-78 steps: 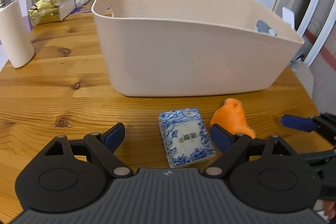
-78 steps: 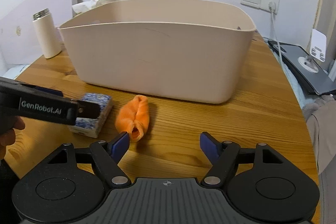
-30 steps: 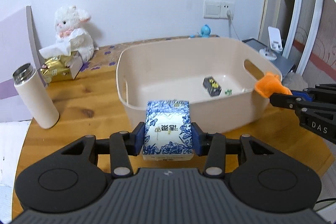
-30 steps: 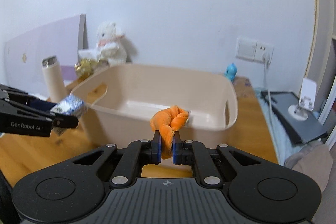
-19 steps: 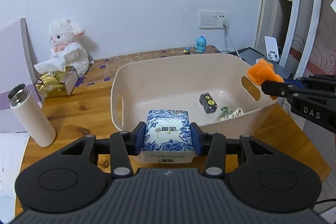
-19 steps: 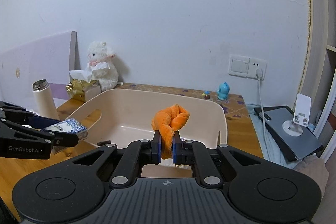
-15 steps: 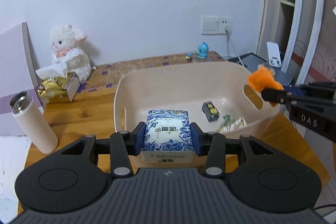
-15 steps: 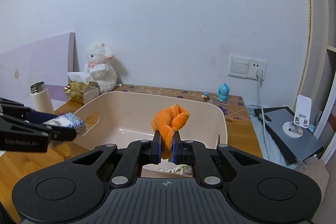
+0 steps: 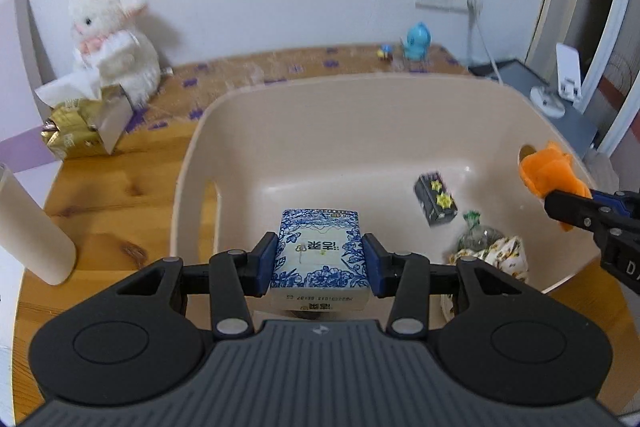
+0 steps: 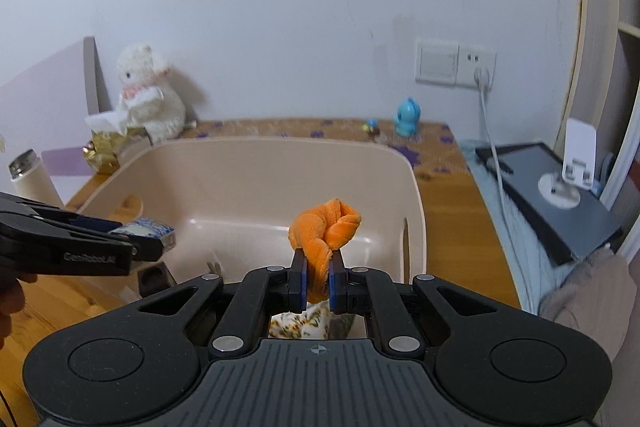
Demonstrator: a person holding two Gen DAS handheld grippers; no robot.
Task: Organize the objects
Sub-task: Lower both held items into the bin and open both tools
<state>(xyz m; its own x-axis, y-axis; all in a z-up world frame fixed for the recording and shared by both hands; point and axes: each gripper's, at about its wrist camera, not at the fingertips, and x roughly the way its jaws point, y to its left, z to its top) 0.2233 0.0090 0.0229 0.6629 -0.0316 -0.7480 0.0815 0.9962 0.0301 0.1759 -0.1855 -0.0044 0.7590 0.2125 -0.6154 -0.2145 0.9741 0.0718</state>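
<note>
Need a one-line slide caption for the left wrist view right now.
Left gripper holds a blue-and-white tissue pack over the beige tub, with the right gripper bringing an orange cloth.

- Left gripper (image 10: 160, 245), side of its black body in the right wrist view: white lettering "GenRobot.AI".
- Right gripper (image 9: 560, 201), black body at the edge of the left wrist view: a white letter "D", the rest cut off by the frame.
- Blue-and-white floral tissue pack (image 9: 319, 254), clamped between the left gripper's blue pads: two Chinese characters at the centre of its top face, seen upside down and not clearly legible; a printed code line and a smaller repeat of the characters on its white front edge, also inverted and too small to read.
- Gold tissue box (image 9: 78, 131) beside the white plush lamb (image 9: 114, 43): small print, illegible.
</note>
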